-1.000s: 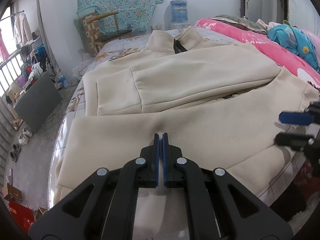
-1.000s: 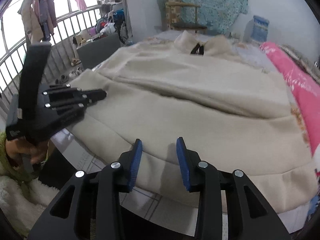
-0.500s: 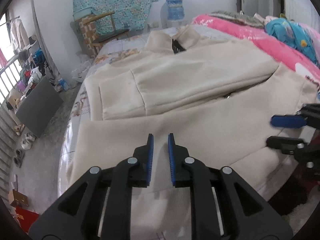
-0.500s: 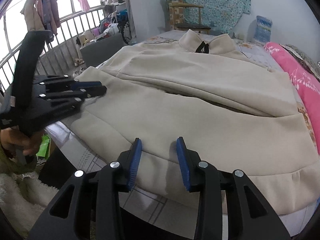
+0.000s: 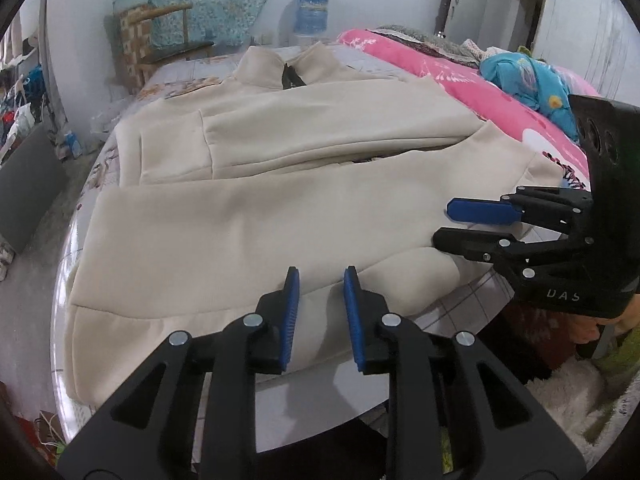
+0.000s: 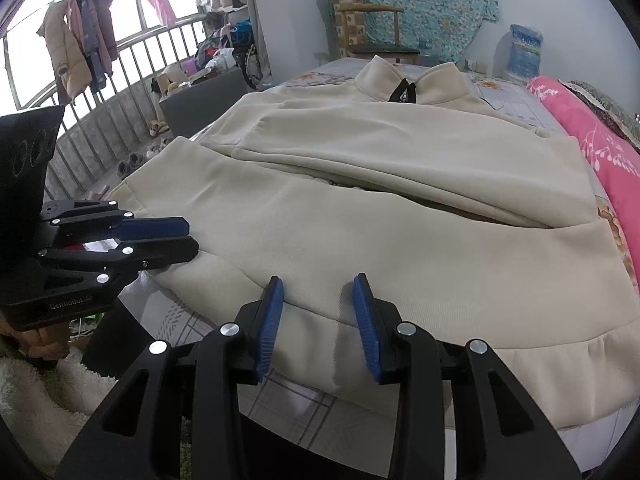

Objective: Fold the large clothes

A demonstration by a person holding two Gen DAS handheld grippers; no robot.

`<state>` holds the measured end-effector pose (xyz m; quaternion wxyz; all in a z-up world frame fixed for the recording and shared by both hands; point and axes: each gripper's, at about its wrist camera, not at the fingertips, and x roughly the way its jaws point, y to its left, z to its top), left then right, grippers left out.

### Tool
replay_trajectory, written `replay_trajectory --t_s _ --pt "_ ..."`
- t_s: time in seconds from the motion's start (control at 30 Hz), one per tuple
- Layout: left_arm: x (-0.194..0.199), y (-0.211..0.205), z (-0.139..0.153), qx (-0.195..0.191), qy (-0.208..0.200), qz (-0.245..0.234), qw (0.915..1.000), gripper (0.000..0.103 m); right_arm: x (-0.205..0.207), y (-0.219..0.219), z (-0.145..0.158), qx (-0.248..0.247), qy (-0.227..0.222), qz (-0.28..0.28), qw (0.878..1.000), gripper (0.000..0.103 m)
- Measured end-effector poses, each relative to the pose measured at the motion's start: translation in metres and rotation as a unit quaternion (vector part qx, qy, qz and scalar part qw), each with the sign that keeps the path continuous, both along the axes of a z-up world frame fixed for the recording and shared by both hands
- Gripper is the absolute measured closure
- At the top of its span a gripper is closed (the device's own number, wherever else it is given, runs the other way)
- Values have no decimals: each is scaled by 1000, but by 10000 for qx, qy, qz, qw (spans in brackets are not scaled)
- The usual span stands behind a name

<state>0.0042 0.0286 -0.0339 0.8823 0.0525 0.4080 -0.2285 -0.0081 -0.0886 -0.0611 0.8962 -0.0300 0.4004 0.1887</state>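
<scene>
Jacket point(image 5: 280, 216) lies flat on the bed point(image 5: 400, 364); left gripper point(image 5: 320, 280), jaws just opening, and right gripper point(image 6: 318, 286) hover spread at its 6 o'clock hem, pinching nothing.

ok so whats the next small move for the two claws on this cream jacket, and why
Probably ease both claws down onto the near hem and close. The left claw, whose jaws have just been opening, and the right claw both stand open with nothing between the pads, hovering over the hem edge of the cream jacket, which lies flat on the bed, sleeves already folded in.
</scene>
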Motion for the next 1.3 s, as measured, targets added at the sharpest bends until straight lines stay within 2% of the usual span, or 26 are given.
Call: replay_trajectory --t_s 0.23,0.37,0.6,0.67,0.73,0.77,0.93,1.03,1.2,1.3 --pt "-4 11 1 5 14 96 10000 81 0 0 0 -4 1 -2 10000 68" --pt "-4 31 1 -67 131 312 9994 81 0 0 0 -6 1 5 10000 68" --pt "-4 82 4 -28 232 1114 9935 79 0 -2 0 33 -5 6 10000 68" --pt "0 99 -1 -136 350 1369 9899 78 1 -2 0 30 5 12 10000 68" --pt "2 120 -5 -532 478 1526 9857 83 0 -1 0 18 10 19 10000 68" --pt "2 123 -5 -580 507 1552 9849 83 0 -1 0 15 16 22 10000 68" --pt "5 121 4 -302 361 1582 9863 82 0 -2 0 40 19 -9 10000 68" --pt "8 122 10 -383 264 1607 9859 82 1 0 1 24 35 -14 10000 68" --pt "12 120 3 -245 414 1669 9848 82 2 -3 9 108 124 -98 9998 65" --pt "12 117 6 -127 395 1653 9854 82 -2 -11 21 -42 -108 -324 9994 55"
